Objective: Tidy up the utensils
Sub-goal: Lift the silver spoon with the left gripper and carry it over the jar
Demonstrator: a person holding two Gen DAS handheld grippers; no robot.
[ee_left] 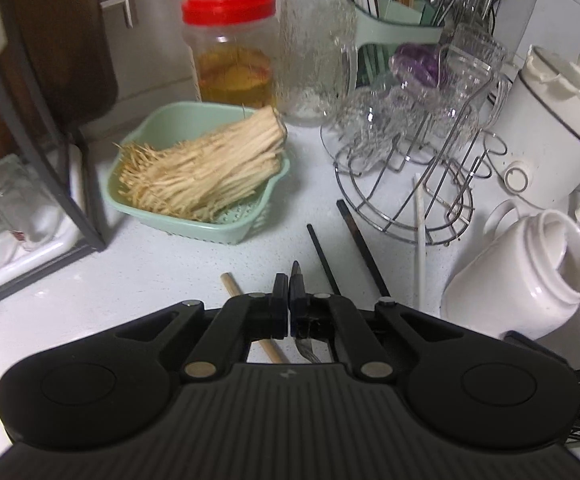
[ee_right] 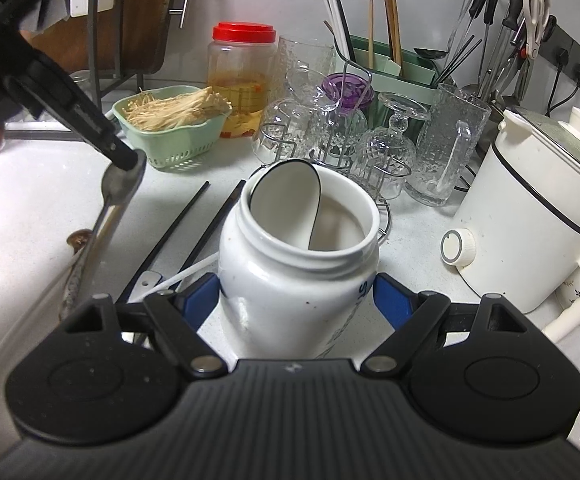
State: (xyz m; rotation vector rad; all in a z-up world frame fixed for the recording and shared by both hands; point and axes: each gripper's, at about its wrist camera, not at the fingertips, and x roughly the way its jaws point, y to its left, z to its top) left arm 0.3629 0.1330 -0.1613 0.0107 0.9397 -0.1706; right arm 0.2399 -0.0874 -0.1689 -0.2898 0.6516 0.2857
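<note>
Spoon (ee_right: pixel 120 184) hangs from the left gripper (ee_right: pixel 124 160), pinched tight at its bowl, with the handle slanting down and leftward toward the desk (ee_right: pixel 30 200). Two black chopsticks (ee_right: pixel 174 228) lie on the desk to its right, running diagonally. Farther right, the right gripper (ee_right: pixel 298 300) clamps the white jar (ee_right: pixel 302 264), mouth tilted up and away, a white scoop (ee_right: pixel 286 196) inside.
</note>
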